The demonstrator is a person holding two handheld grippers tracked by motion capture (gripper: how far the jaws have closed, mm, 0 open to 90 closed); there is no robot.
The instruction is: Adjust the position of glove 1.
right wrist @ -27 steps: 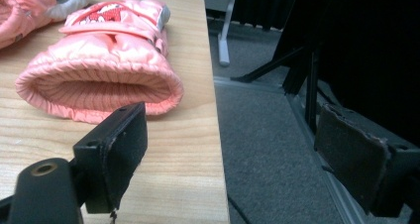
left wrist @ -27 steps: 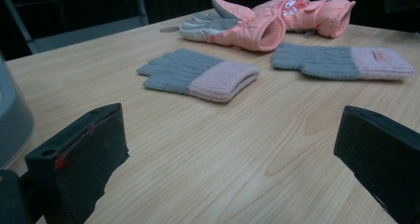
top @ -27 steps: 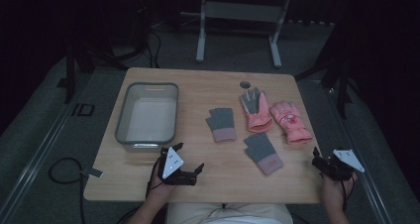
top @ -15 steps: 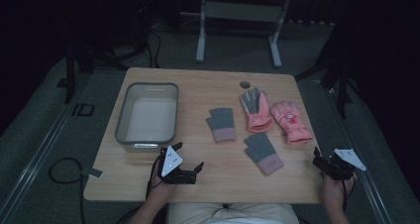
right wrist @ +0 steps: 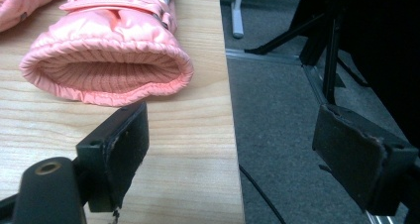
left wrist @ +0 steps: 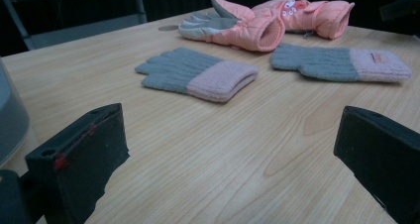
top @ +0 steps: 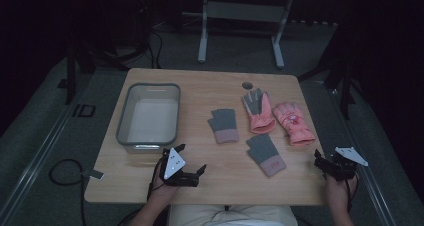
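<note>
Two grey knit gloves with pink cuffs lie mid-table, one (top: 223, 125) (left wrist: 198, 75) farther from me than the other (top: 265, 153) (left wrist: 341, 63). To their right lie two pink padded gloves, one palm up (top: 257, 111) (left wrist: 237, 23) and one (top: 294, 122) (right wrist: 109, 65) near the right edge. My left gripper (top: 192, 158) (left wrist: 233, 135) rests open at the table's front, nothing between its jaws. At the front right corner my right gripper (top: 321, 163) (right wrist: 233, 135) is open, its jaws either side of the table edge, just short of the pink glove's cuff.
An empty grey plastic bin (top: 148, 113) stands on the table's left half, just beyond the left gripper. A round hole (top: 247, 85) sits near the far edge. Grey carpet floor (right wrist: 287, 110) drops off right of the table, and a metal stand (top: 240, 16) is behind it.
</note>
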